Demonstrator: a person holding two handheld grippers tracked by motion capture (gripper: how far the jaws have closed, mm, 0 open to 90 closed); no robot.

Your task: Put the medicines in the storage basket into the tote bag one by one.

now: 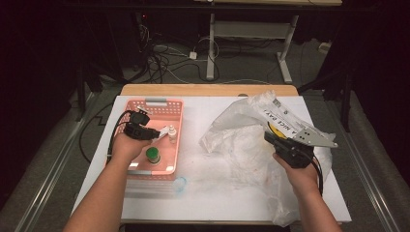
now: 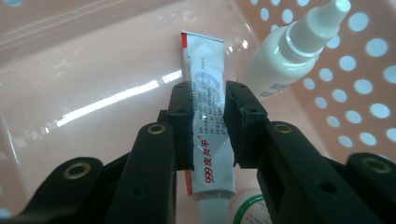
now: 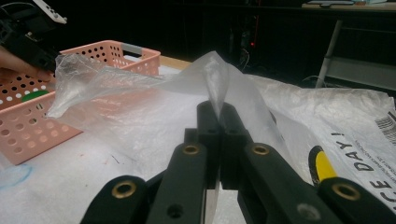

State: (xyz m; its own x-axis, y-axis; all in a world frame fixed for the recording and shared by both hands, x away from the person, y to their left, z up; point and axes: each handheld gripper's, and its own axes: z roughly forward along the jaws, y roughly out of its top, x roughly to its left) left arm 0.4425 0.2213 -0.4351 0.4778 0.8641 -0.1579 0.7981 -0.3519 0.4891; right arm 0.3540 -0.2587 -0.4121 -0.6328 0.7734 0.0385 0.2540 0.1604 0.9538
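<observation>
My left gripper [image 2: 208, 95] is shut on a white ointment tube [image 2: 204, 56] with red print, held just above the floor of the pink basket [image 2: 93, 70]. A white dropper bottle [image 2: 289, 51] leans against the perforated wall beside it. In the high view the left gripper [image 1: 158, 134] reaches into the basket [image 1: 155, 103] from its left side, and a green-capped jar [image 1: 153, 155] stands near the front. My right gripper [image 3: 218, 111] is shut on a fold of the clear plastic bag [image 3: 140, 102] and holds it lifted off the table. The right gripper [image 1: 271, 138] is at the bag's [image 1: 237, 135] right part.
A yellow item [image 3: 322, 168] lies inside the bag beside printed film. A small clear round lid [image 1: 179, 183] rests on the white tabletop [image 1: 217, 193] in front of the basket. Cables and desk legs stand on the floor beyond the table's far edge.
</observation>
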